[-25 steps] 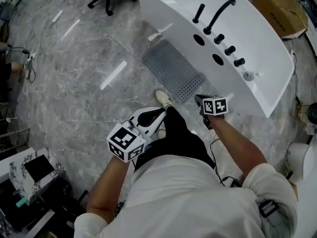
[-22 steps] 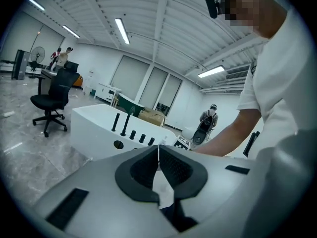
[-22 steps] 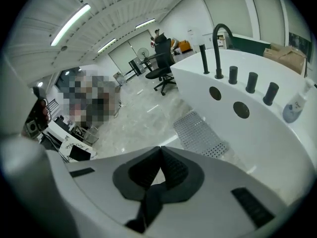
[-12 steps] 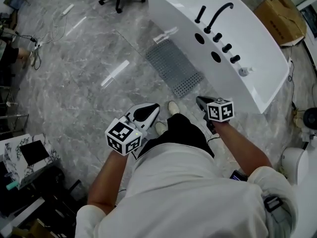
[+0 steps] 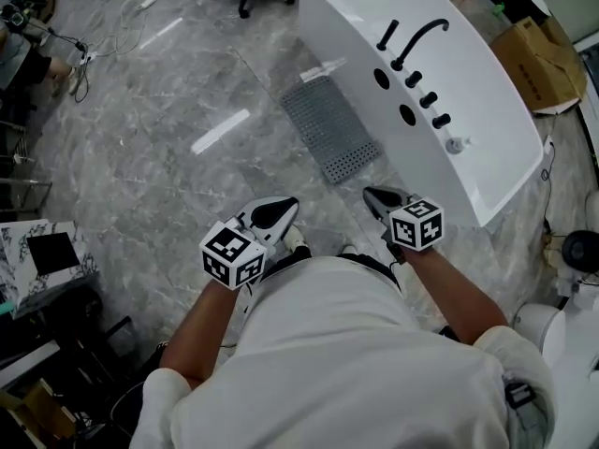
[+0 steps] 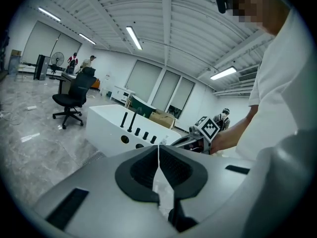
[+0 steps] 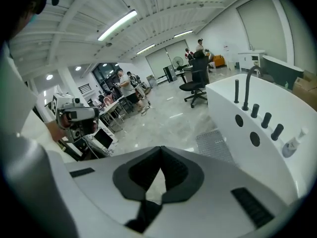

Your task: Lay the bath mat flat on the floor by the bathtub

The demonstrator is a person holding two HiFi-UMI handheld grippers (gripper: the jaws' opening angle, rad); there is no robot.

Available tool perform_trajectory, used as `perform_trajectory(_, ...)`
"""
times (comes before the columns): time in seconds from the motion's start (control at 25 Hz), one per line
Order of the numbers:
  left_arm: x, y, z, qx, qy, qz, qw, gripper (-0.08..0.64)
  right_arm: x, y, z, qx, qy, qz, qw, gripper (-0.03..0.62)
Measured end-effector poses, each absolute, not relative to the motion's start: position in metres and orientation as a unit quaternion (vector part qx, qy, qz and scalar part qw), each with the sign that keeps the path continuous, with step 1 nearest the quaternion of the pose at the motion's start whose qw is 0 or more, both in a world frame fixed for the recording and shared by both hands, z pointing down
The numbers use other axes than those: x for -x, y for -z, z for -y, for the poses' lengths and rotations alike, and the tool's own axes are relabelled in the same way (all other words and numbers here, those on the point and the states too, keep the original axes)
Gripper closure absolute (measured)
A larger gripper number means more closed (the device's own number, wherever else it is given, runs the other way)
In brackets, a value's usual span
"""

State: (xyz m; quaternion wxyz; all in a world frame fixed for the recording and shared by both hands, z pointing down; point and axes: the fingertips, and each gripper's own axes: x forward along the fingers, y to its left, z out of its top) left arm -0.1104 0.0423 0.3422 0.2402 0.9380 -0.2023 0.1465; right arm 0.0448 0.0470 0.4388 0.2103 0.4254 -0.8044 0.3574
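The grey, perforated rubber bath mat (image 5: 332, 129) lay flat on the polished grey marble floor (image 5: 159, 138). One long edge ran just beside the foot of the white bathtub with black tap fittings (image 5: 487, 129), so the laying looked done. It lay apart from both tools, nearer the right one. The left tool (image 6: 158, 148) had its dark padded jaws pressed together at the tips with nothing between them. The right tool (image 7: 160, 150) was likewise closed and empty. The mat looked thin, light and floppy rather than stiff. It would probably sag if lifted from one point, and it might cling to so smooth a floor. A pinch at a corner or along the near short edge seemed the best hold, with the holes giving the pads some bite. The head view alone showed the mat's whole outline and how squarely it sat against the tub. It left the meeting of the jaws harder to read, and each gripper view settled that plainly. The right gripper view caught the mat low and oblique, its grid texture visible. The left gripper view showed barely a sliver of mat, but it did show the other tool's marker cube.
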Motion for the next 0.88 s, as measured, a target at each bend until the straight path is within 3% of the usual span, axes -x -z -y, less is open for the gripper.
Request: perform_trajectory(0.88,-0.041,-0.337,-0.179,-0.924,-0.144,0.257,0.243,0.541,-0.161,-0.390,-0.189,-0.362,-0.295,0.869,0.162,0.584)
